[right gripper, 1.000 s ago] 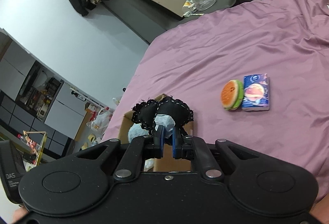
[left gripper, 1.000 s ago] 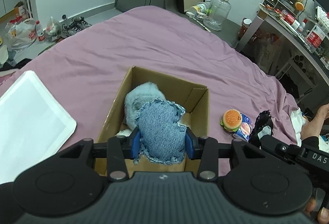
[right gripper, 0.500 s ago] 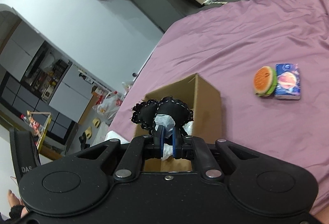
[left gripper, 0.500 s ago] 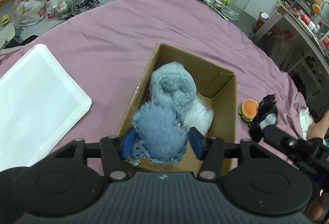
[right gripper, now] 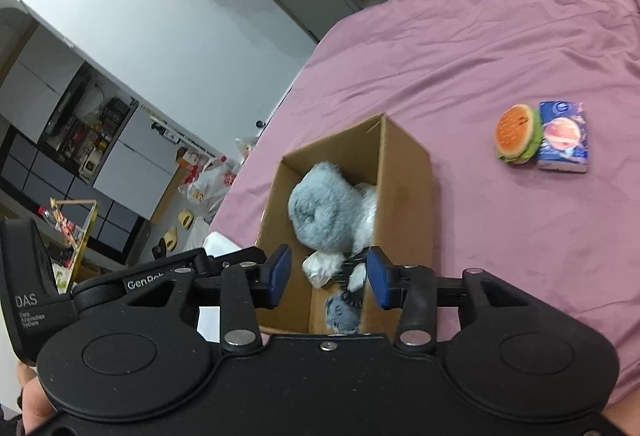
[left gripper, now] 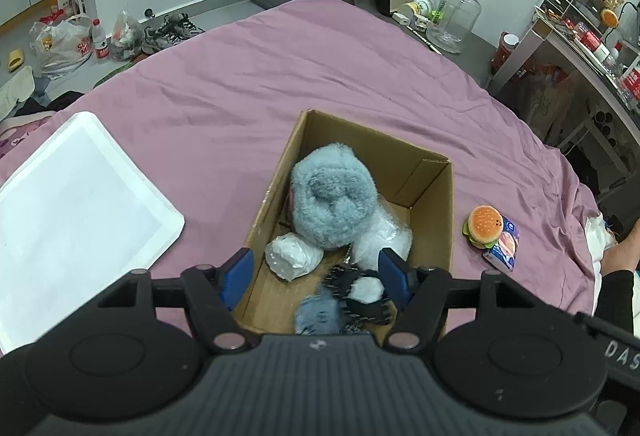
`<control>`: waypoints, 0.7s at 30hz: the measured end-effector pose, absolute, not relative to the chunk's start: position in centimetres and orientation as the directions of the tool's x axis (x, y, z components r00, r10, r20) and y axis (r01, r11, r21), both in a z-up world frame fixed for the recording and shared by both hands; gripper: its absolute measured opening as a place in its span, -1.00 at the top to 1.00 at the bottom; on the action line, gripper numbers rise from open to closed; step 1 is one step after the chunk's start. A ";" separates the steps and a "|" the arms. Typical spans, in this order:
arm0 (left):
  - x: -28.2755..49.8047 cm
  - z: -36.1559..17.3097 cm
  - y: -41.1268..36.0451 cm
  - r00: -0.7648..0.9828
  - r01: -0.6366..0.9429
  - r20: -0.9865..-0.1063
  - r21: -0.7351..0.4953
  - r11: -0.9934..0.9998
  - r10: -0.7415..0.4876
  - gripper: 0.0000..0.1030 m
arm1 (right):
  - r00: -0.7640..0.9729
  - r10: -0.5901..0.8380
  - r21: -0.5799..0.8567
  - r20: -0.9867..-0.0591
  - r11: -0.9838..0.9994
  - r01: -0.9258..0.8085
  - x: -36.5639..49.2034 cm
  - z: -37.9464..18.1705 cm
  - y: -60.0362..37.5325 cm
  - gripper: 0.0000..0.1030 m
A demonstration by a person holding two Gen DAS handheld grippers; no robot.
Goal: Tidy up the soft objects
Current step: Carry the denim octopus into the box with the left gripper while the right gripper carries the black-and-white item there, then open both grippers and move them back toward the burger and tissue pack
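A: We see both tools over the cardboard box (left gripper: 434, 220) on the purple bed (left gripper: 280, 76). Our left hand-held gripper (left gripper: 316, 278) has its jaws spread wide with nothing between them; the right hand-held gripper (right gripper: 329, 278) is likewise wide apart and empty.

B: Agreed. Inside the box we count a fluffy blue-grey roll (left gripper: 332, 202) toward the far end, a clear plastic bundle (left gripper: 382, 238) at its 4 o'clock, and a small white wrapped lump (left gripper: 294, 256) at its 7 o'clock.

A: At the near end, about 6 o'clock in the left wrist view, we find the denim piece (left gripper: 318, 316) with the black lace-trimmed item (left gripper: 360, 296) just beside it, both blurred.

B: Outside, at the box's 3 o'clock, we see the burger toy (left gripper: 484, 226) touching a blue tissue pack (left gripper: 505, 248) on the sheet.

A: And a white tray (left gripper: 72, 204) lies at the box's 9 o'clock, well apart from it.
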State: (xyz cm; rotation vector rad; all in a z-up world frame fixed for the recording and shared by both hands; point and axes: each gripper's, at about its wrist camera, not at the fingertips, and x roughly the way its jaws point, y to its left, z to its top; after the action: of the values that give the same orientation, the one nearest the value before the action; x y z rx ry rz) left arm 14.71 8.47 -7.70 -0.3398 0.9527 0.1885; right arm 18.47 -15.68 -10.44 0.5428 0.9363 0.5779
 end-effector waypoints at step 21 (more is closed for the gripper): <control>17.6 -7.1 0.6 0.572 -0.218 -0.820 -0.171 0.961 -0.016 -0.31 | 0.563 0.567 0.616 -0.601 0.778 -0.125 20.8 -11.4 -25.3 0.01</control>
State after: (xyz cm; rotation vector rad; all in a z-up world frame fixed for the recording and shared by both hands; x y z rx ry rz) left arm 17.65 0.58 -7.13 -0.2661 0.9573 0.1197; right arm 20.76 -25.27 -11.39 0.5553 0.8869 0.4325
